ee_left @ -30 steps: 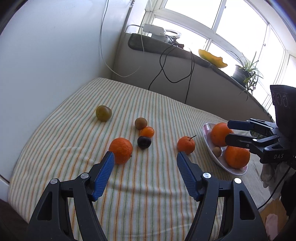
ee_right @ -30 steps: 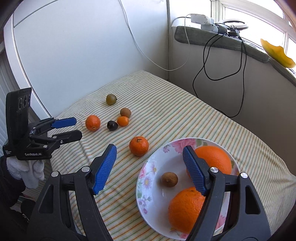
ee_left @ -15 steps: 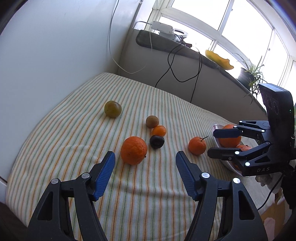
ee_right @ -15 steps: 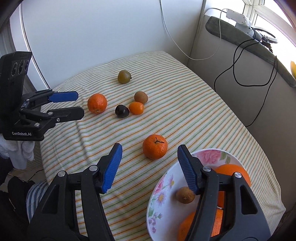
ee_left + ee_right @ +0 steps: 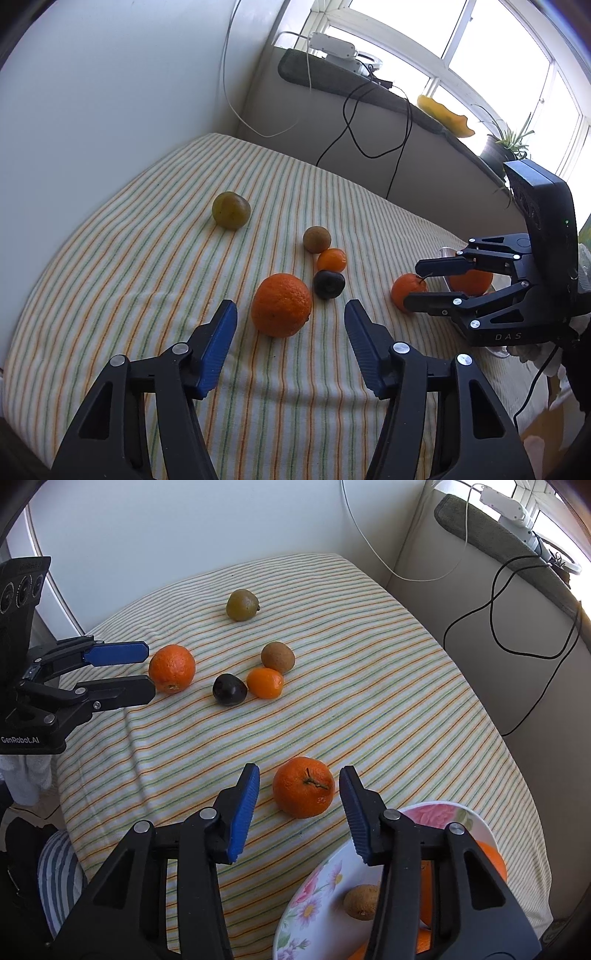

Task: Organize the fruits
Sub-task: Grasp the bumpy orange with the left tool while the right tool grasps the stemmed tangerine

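Note:
Several fruits lie on a striped cloth. My left gripper [image 5: 290,325] is open with a large orange [image 5: 281,305] just beyond its fingertips; the gripper also shows in the right wrist view [image 5: 146,672] beside that orange [image 5: 172,668]. My right gripper [image 5: 299,797] is open around a stemmed tangerine [image 5: 304,787], not touching it; the tangerine also shows in the left wrist view [image 5: 406,291]. A floral plate [image 5: 317,886] at the lower right holds a kiwi [image 5: 361,902] and oranges [image 5: 491,856]. A dark plum [image 5: 229,689], small tangerine [image 5: 265,682], kiwi [image 5: 277,657] and green fruit [image 5: 242,604] lie behind.
The cloth [image 5: 369,664] drops off at the near and left edges. A wall stands behind, and a ledge [image 5: 369,88] with black cables, a white device and a yellow dish runs along the right under the window.
Both grippers have moved forward and down. The left one has closed in on the large orange. The right one has left the plate and now straddles the stemmed tangerine.

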Demonstrator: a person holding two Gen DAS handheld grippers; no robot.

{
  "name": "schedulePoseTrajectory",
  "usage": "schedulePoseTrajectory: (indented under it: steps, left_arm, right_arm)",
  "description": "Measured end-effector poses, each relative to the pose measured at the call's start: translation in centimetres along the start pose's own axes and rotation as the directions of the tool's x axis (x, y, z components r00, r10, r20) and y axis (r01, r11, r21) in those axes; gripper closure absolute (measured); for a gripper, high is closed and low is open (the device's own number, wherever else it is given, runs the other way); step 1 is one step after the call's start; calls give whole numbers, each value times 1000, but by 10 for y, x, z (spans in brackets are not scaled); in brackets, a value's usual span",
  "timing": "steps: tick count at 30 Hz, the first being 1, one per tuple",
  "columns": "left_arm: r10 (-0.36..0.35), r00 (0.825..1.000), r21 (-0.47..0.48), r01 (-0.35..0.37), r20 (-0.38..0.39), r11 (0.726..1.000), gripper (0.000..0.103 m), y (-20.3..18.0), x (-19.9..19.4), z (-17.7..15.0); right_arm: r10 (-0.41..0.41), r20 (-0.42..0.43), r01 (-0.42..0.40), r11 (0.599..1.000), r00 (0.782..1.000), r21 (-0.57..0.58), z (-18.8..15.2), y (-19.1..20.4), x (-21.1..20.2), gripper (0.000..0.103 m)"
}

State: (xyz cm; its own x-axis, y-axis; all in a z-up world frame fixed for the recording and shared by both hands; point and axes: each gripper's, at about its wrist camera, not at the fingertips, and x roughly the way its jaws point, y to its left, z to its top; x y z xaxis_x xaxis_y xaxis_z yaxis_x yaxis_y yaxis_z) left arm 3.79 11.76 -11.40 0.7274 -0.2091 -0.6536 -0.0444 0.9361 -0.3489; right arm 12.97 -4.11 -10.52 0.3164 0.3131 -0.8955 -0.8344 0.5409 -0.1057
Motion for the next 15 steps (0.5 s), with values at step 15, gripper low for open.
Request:
schedulePoseTrajectory:
  steps: [15]
  left_arm:
    - [1, 1000, -4, -1, -20, 1000, 58, 3, 13, 1]
  right_arm:
    - [-23, -62, 22, 999, 998, -24, 3, 1, 17, 63]
